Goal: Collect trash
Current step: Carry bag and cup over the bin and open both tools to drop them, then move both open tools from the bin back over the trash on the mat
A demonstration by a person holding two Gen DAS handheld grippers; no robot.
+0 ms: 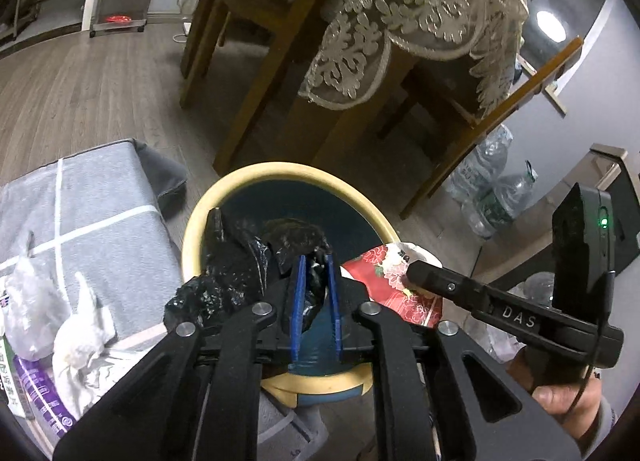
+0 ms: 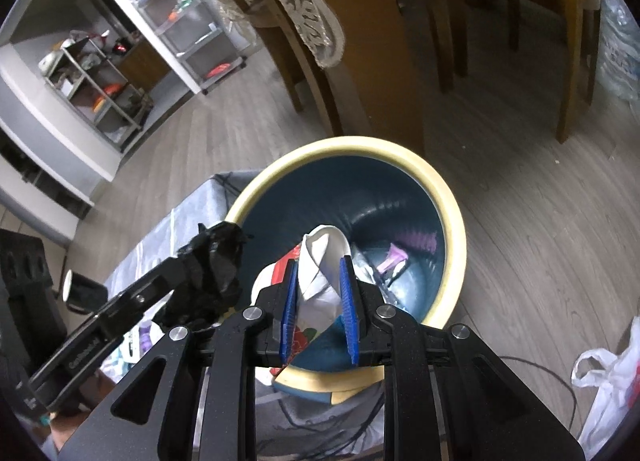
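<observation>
A round bin with a cream rim (image 1: 280, 172) (image 2: 452, 229) and dark blue inside stands on the wooden floor, right below both grippers. My left gripper (image 1: 316, 263) is shut on a crumpled black plastic bag (image 1: 236, 265), which bulges out to the left over the bin's rim. In the right wrist view the left gripper (image 2: 208, 261) and its black plastic bag (image 2: 218, 257) sit at the bin's left edge. My right gripper (image 2: 320, 263) is shut on a red floral wrapper with a white inside (image 2: 324, 249) (image 1: 384, 273), held over the bin's mouth.
Some trash, one piece purple (image 2: 392, 257), lies in the bin. A grey covered box (image 1: 88, 197) on the left carries crumpled tissue (image 1: 80, 349) and packets. Wooden table legs (image 1: 256, 93), chairs and a lace cloth stand behind. Plastic bottles (image 1: 488, 189) and a white bag (image 2: 600, 377) lie on the floor.
</observation>
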